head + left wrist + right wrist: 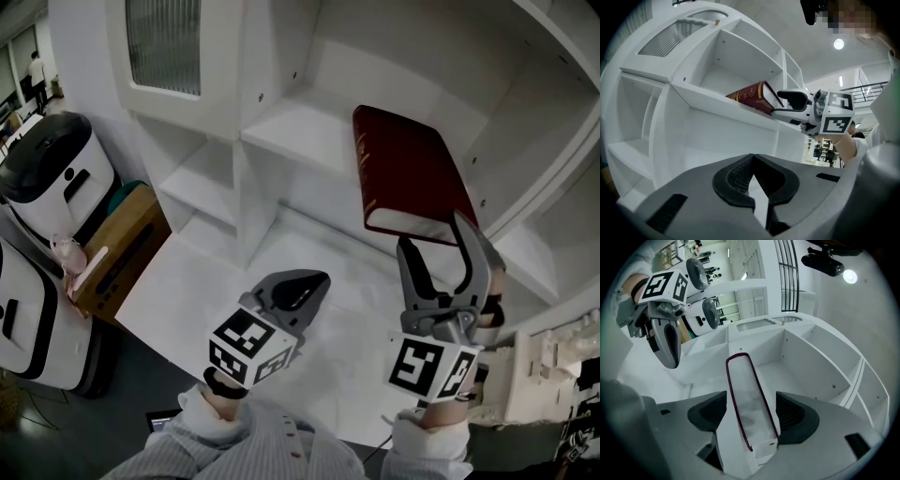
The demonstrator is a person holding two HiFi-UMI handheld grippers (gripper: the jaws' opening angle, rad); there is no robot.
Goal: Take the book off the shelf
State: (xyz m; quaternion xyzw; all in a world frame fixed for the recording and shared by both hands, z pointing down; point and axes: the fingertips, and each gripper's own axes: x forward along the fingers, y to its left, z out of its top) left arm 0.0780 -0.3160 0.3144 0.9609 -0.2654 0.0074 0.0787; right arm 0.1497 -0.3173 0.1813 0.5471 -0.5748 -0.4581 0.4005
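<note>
1. Nearest the head camera are the person's pale sleeves point(246, 439), one behind each marker cube.
2. The left gripper point(312, 283) hangs in front of the white shelf unit point(302, 133), above its broad lower board and apart from everything. Its own view shows the two dark jaws meeting at the tips with nothing between them.
3. The right gripper point(435, 244) is raised to the front edge of the shelf board that carries the dark red book point(408, 167). Its jaws stand spread wide, one on each side of the book's near end.
4. In the right gripper view the book's pale page edge runs up between the two pads. The pad on the view's left stands clear of the cover. The pad on the view's right comes very close to the lower corner, and no squeeze shows, so the claw has no hold on it.
5. The book sits in the compartment to the right of the upright divider point(246, 178), tilted, with its near end at the front edge of that board and its far end leaning back into the compartment. The left gripper view shows the red cover poking up over that front edge, with the right gripper's jaws beside it.
6. Further back, at the top left corner of the unit, is a door with a ribbed glass panel point(165, 42).
7. Off the unit's left side stand a brown box point(124, 251) and a white machine with a dark top point(49, 173).
</note>
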